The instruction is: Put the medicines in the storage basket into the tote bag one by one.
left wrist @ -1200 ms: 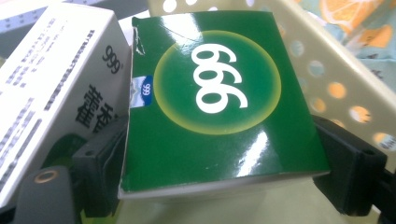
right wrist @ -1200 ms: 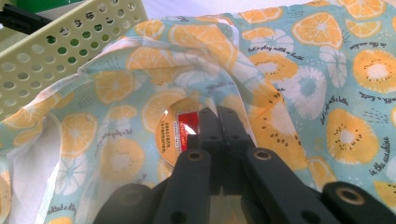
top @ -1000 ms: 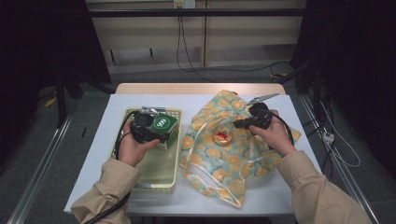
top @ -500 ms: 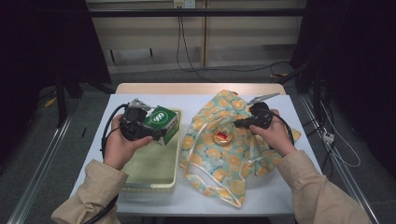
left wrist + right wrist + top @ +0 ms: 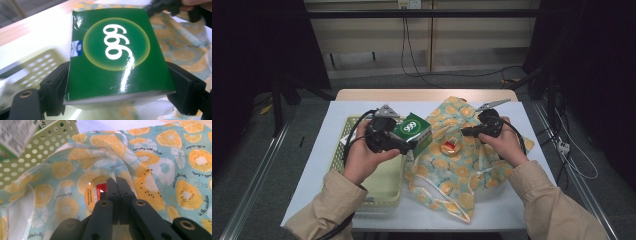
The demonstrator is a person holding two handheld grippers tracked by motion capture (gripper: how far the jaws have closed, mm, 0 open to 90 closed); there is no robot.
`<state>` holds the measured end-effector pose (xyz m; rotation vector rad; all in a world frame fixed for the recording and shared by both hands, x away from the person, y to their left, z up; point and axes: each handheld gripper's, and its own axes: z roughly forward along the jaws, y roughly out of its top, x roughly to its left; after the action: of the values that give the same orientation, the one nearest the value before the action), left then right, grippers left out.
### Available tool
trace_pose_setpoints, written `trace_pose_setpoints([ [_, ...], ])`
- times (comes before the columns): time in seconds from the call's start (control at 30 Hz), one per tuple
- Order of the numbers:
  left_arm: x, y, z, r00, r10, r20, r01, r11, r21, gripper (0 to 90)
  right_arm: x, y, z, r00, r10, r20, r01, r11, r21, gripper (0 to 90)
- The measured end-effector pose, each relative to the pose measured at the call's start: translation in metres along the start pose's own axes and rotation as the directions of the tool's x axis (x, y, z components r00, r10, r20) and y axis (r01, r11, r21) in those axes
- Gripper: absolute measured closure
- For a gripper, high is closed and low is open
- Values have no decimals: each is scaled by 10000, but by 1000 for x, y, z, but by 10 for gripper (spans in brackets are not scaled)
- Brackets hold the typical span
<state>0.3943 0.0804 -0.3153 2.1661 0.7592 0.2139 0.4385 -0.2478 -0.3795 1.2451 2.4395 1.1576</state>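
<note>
The left claw (image 5: 117, 100) is gripping a green box (image 5: 117, 55) between its two jaws, one jaw pressing on each side. The box's glossy top face is showing white "999" in a yellow-ringed circle, and a small blue tab at its edge is repeating "999". In the high view the box (image 5: 414, 131) is being held above the table (image 5: 507, 210), over the gap between the basket (image 5: 384, 182) and the cloth (image 5: 462, 165), its long axis lying roughly level and running away from the left claw (image 5: 404, 145) toward the cloth.

The cloth is lying crumpled on the table's right half, printed with orange and kiwi slices and small script, some of it reading "in the sunshine". A round item (image 5: 93, 192) with a red and white label is sitting on it; the label's print is too small to read.

The right claw (image 5: 116, 185) is pinched together, jaws touching, tips resting at the round item's edge. The perforated pale green basket (image 5: 32, 152) is standing beside the cloth's edge.
</note>
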Motion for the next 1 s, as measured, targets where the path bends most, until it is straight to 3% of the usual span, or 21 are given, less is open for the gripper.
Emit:
trace_pose_setpoints([
  [0.3, -27, 7, 40, 9957, 490, 792, -518, 9981, 341, 161, 1, 2, -2, 10000, -9, -2, 9, 10000, -56, 900],
  [0.57, -48, 8, 72, 9843, 931, 1502, -1056, 9914, 773, 161, 1, 3, -3, 10000, 1, -40, -2, 10000, -90, 900],
  [1.0, -70, 11, 106, 9707, 1235, 2060, -1479, 9831, 1076, 161, 0, 3, -6, 10000, 63, -50, -64, 9998, -200, 900],
])
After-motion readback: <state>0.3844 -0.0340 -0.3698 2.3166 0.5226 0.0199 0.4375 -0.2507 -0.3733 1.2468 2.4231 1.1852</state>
